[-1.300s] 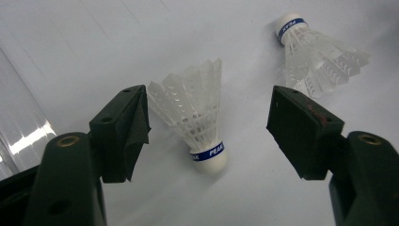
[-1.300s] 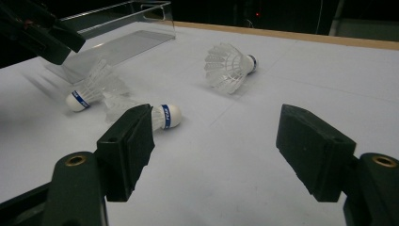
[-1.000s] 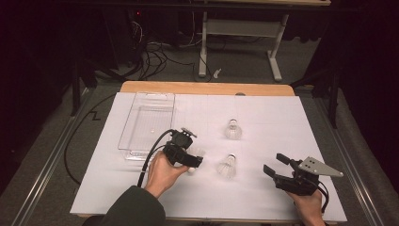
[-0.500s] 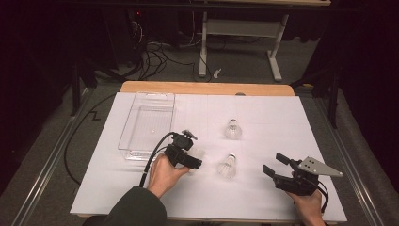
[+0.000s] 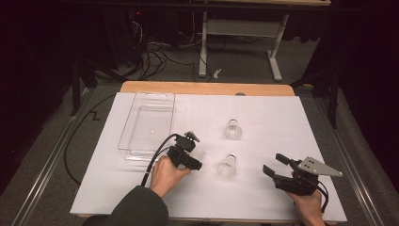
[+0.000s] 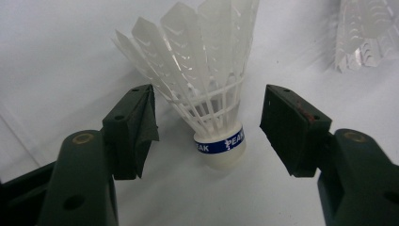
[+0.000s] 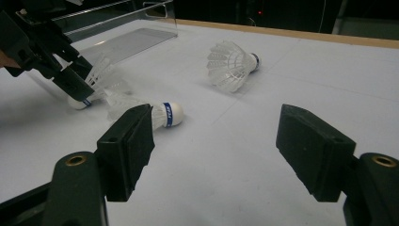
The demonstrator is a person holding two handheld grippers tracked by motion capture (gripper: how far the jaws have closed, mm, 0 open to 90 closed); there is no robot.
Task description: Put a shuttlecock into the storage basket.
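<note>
Three white feather shuttlecocks with blue-banded corks lie on the white table sheet. One shuttlecock sits between the jaws of my left gripper, cork toward the camera. The jaws have just been closing, but both pads still stand clear of it, so the gripper is open. In the high view my left gripper is left of the middle shuttlecock, and the far shuttlecock lies beyond. My right gripper rests open at the near right, nothing between its fingers, facing the middle shuttlecock.
A clear plastic tray stands at the back left of the sheet, seen also as the tray behind the left gripper. A wooden table edge runs along the back. Cables and a desk frame are on the floor beyond.
The left hand has crept slightly toward the near edge and the right with its gripper. The right gripper and the two free shuttlecocks have not moved.
</note>
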